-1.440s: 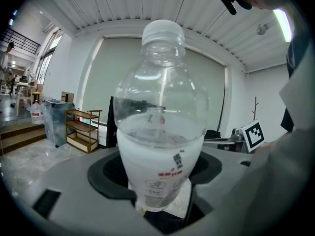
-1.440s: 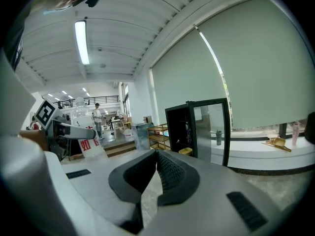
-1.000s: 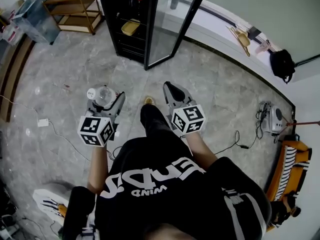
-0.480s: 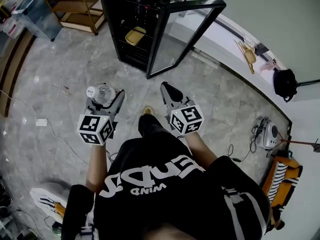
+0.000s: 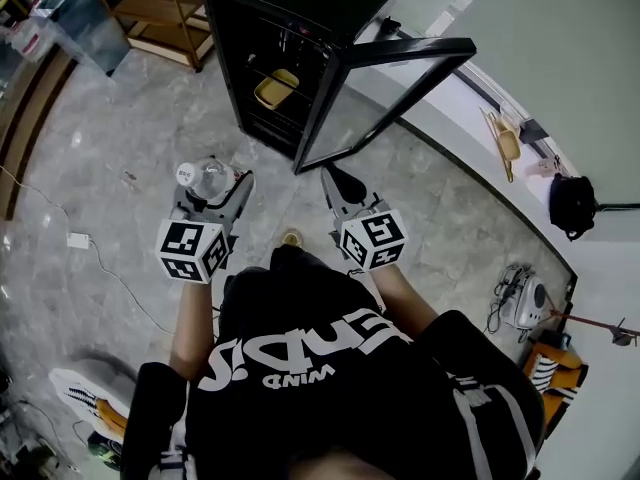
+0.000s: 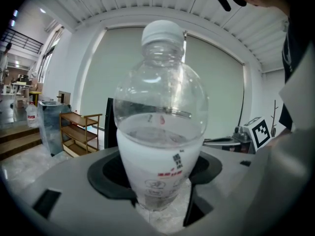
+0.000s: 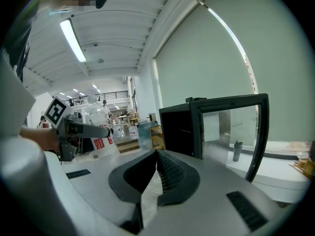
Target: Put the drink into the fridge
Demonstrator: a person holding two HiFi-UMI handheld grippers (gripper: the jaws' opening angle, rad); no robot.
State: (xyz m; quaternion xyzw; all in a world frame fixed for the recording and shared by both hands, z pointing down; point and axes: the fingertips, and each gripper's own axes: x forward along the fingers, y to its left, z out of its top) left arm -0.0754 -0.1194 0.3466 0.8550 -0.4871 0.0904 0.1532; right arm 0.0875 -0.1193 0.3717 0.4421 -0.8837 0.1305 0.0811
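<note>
Drink bottle point(image 6: 160, 117): one clear bottle with a white cap point(image 6: 162, 32) and a white label, partly filled, upright. The left gripper point(image 5: 212, 200) is clamped on its lower body, with one jaw on each side of the label. The right gripper point(image 7: 156, 173) has its jaws pressed together with nothing between them.

Change since the earlier head views:
- The fridge point(image 5: 290, 58) now stands nearer to both grippers, and its black top has come into view.
- The two grippers keep the same side-by-side pose, and the bottle stays held in the left one.

Clearances:
- The fridge opening lies ahead of the left gripper and slightly to its right, with bare floor point(image 5: 110, 168) between them.
- The glass door point(image 5: 385, 98) is swung open. Its lower edge lies just ahead of the right gripper's tip in the head view, apart from it.
- The wooden rack point(image 5: 150, 8) stands well ahead and to the left of the left gripper.

Count: two grippers, one held bottle, one fridge with one door, and one yellow tray point(image 5: 275, 88) on a shelf inside.
</note>
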